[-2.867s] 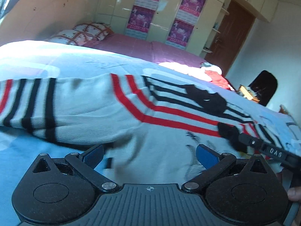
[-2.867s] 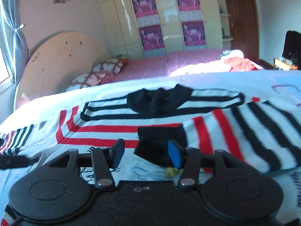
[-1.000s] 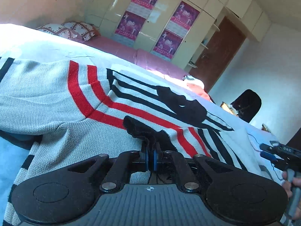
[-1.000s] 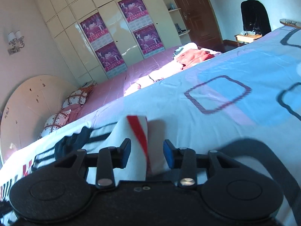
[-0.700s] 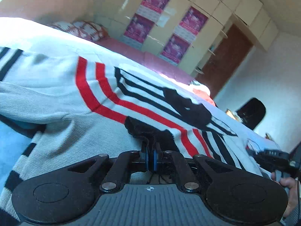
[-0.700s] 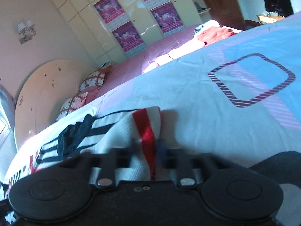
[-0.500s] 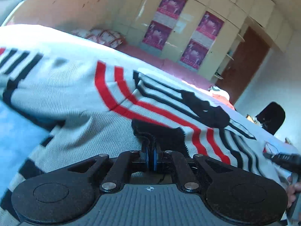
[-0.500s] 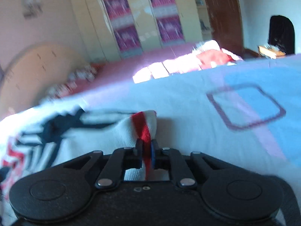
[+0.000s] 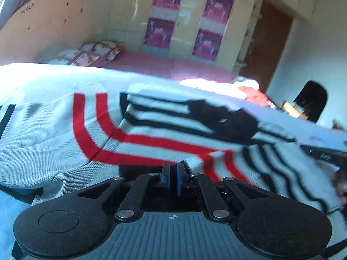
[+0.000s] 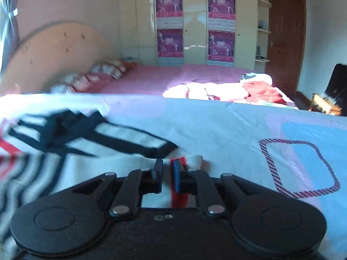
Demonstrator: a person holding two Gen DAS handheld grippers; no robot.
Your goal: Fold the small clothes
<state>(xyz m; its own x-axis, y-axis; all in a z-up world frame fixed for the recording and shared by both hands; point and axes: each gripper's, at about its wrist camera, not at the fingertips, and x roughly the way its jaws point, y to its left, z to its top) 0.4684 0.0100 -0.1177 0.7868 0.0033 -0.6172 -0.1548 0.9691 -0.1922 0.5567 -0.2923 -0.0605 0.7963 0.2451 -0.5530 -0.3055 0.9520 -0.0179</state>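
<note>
A grey-white knit sweater (image 9: 54,134) with red and black stripes and a black collar (image 9: 223,119) lies spread on the bed. My left gripper (image 9: 172,171) is shut on its black cuff, held over the sweater's middle. My right gripper (image 10: 166,169) is shut on the folded sweater edge (image 10: 193,159) with a red stripe, at the sweater's right side. The sweater body (image 10: 82,143) lies to its left. The right gripper's arm shows at the left wrist view's right edge (image 9: 325,153).
The bed has a light blue sheet (image 10: 238,130) with square patterns. Behind it lies a pink bed (image 10: 173,73) with pillows (image 10: 104,71) and a clothes pile (image 10: 249,88). Wardrobes with posters (image 10: 221,26), a brown door (image 10: 284,43) and a dark chair (image 10: 336,84) stand beyond.
My left gripper closed on the black cuff and carried it across the sweater. My right gripper closed on the folded red-striped edge and has shifted with it; the sweater's stripes have moved.
</note>
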